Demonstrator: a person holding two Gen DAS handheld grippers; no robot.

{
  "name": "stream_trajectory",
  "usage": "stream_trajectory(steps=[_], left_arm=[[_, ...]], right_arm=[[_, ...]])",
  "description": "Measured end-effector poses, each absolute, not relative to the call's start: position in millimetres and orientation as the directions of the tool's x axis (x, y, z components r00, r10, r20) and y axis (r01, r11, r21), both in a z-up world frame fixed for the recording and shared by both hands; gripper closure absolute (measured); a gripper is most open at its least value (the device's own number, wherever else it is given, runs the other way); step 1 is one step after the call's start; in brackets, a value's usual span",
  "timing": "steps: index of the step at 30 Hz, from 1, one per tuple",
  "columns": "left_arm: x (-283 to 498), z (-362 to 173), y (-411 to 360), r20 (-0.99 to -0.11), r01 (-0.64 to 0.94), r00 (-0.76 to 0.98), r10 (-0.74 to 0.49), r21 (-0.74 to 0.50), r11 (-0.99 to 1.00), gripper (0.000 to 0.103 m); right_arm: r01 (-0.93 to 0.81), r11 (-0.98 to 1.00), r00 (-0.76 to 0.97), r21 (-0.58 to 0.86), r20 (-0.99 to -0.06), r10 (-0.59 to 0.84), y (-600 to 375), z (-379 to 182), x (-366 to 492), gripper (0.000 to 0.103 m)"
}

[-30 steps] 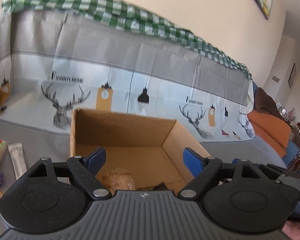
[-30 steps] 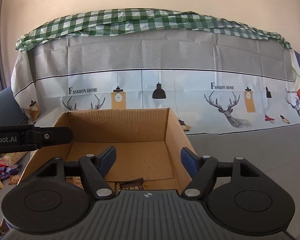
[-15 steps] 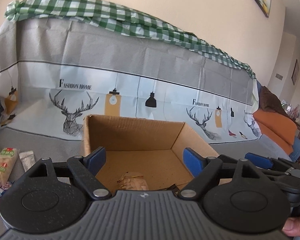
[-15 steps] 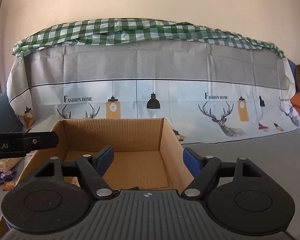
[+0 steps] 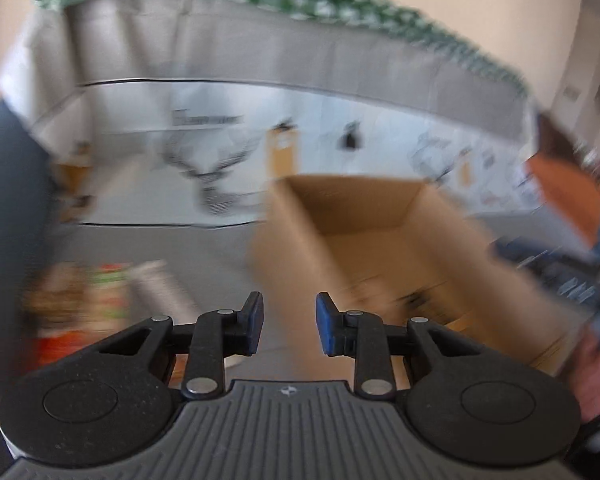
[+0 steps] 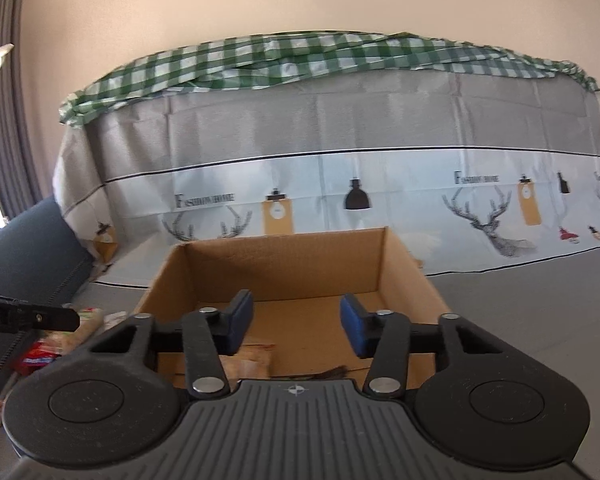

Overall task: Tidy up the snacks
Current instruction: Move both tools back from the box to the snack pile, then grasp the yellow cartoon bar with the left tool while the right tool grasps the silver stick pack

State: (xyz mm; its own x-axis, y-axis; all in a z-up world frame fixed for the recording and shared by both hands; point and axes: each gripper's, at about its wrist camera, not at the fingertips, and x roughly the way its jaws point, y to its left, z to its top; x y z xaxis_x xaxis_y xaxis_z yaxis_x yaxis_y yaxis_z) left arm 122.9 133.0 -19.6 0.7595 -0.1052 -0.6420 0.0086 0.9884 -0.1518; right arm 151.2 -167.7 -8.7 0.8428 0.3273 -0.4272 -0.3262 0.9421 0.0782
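Both grippers' jaws have just been closing, with nothing between them: the left gripper (image 5: 289, 328) beside the cardboard box (image 6: 284, 264), the right gripper (image 6: 296, 326) over it. Snack packets (image 6: 56, 344) lie left of the box.

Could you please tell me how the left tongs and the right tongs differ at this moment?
The left tongs show a narrower gap than the right tongs. The left point beside the cardboard box, toward the loose snacks; the right point into the box. Both have just been closing, with nothing between their blue pads.
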Motion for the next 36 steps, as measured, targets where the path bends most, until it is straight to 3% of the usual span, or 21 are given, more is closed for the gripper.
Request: stream_trajectory(steps=[2, 5, 8, 13, 17, 24, 28, 30, 33, 36], left_arm=[[112.1, -33.3, 161.0, -0.665, -0.072, 0.746, -0.039, -0.138, 0.988, 0.071], [101.9, -56.6, 206.0, -0.732, -0.268, 0.680, 0.025, -0.217, 0.938, 0.072], [95.9, -63.8, 230.5, -0.765, -0.354, 0.640, 0.063, -0.221, 0.909, 0.072], [97.9, -73.8, 234.0, -0.814, -0.341, 0.574, 0.094, -0.133, 0.930, 0.063], [99.7, -83.9, 226.7, -0.848, -0.338, 0.506, 0.159, -0.025, 0.941, 0.036], [102.9, -102.9, 223.8, -0.897, -0.301, 0.411, 0.162, 0.034, 0.953, 0.035], [103.9, -113.1, 228.1, -0.916, -0.307, 0.369, 0.159, 0.041, 0.951, 0.043], [104.6, -116.1, 232.0, -0.920, -0.322, 0.359, 0.159, 0.038, 0.946, 0.062], [106.6, -119.7, 237.6, -0.925, -0.337, 0.355, 0.135, 0.008, 0.942, 0.082], [107.9, -116.9, 239.0, -0.916, -0.344, 0.381, 0.125, -0.016, 0.939, 0.088]], right_arm=[[-0.355, 0.930, 0.830, 0.092, -0.427, 0.359, -158.7, -8.1, 147.7, 0.064], [-0.397, 0.912, 0.811, 0.102, -0.426, 0.401, -143.0, -6.8, 143.2, 0.064], [-0.433, 0.894, 0.791, 0.111, -0.429, 0.437, -124.4, -8.4, 137.4, 0.064], [-0.495, 0.861, 0.751, 0.121, -0.438, 0.494, -91.1, -12.5, 131.7, 0.064], [-0.527, 0.838, 0.721, 0.139, -0.448, 0.528, -69.4, -16.6, 127.1, 0.064], [-0.587, 0.798, 0.673, 0.136, -0.465, 0.575, -36.3, -25.2, 118.4, 0.062], [-0.603, 0.785, 0.657, 0.141, -0.470, 0.589, -24.6, -28.6, 117.8, 0.062], [-0.601, 0.784, 0.651, 0.153, -0.474, 0.592, -19.7, -30.4, 119.1, 0.061], [-0.601, 0.781, 0.638, 0.171, -0.485, 0.598, -11.3, -35.0, 121.4, 0.061], [-0.608, 0.773, 0.623, 0.181, -0.495, 0.606, 0.3, -40.5, 119.8, 0.061]])
